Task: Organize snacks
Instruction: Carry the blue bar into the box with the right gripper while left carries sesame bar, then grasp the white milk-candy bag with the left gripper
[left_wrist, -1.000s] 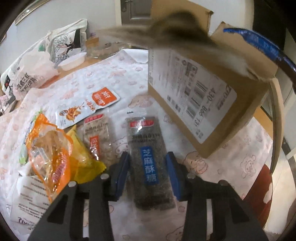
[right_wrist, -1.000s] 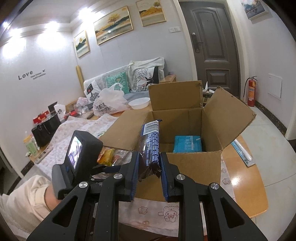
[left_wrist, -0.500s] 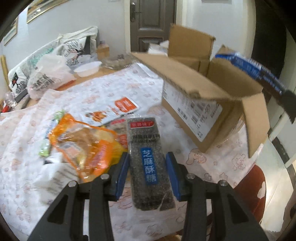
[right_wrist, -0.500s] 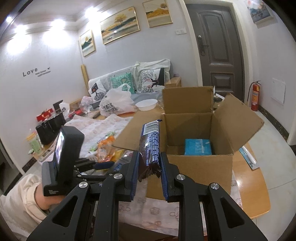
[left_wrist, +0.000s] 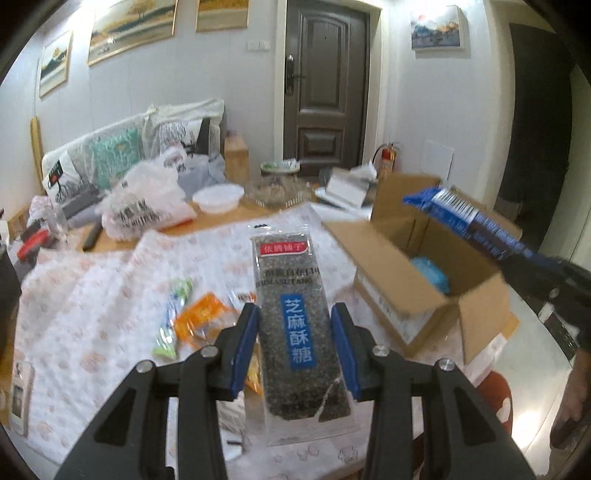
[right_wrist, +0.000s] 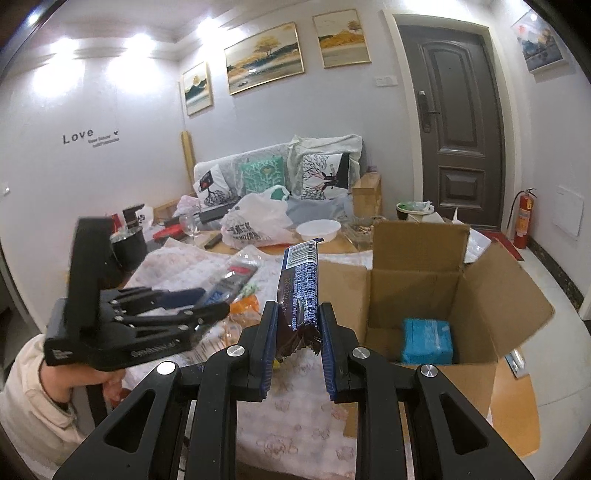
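Note:
My left gripper (left_wrist: 294, 332) is shut on a long black sesame candy pack (left_wrist: 291, 306) with a blue label, held up above the table. It also shows in the right wrist view (right_wrist: 207, 302). My right gripper (right_wrist: 297, 332) is shut on a dark blue snack bar (right_wrist: 299, 284), held upright left of the open cardboard box (right_wrist: 436, 291). The bar also shows in the left wrist view (left_wrist: 465, 221) above the box (left_wrist: 413, 273). A blue packet (right_wrist: 426, 341) lies inside the box.
Several loose snack packs (left_wrist: 199, 321) lie on the patterned tablecloth (left_wrist: 92, 295). A white plastic bag (right_wrist: 258, 225), a white bowl (right_wrist: 318, 230) and a wine glass (right_wrist: 189, 225) stand at the table's far side. A sofa with cushions is behind.
My left gripper has lifted the sesame candy pack off the table and tilted up. My right gripper with the blue bar has drawn back a little from the box.

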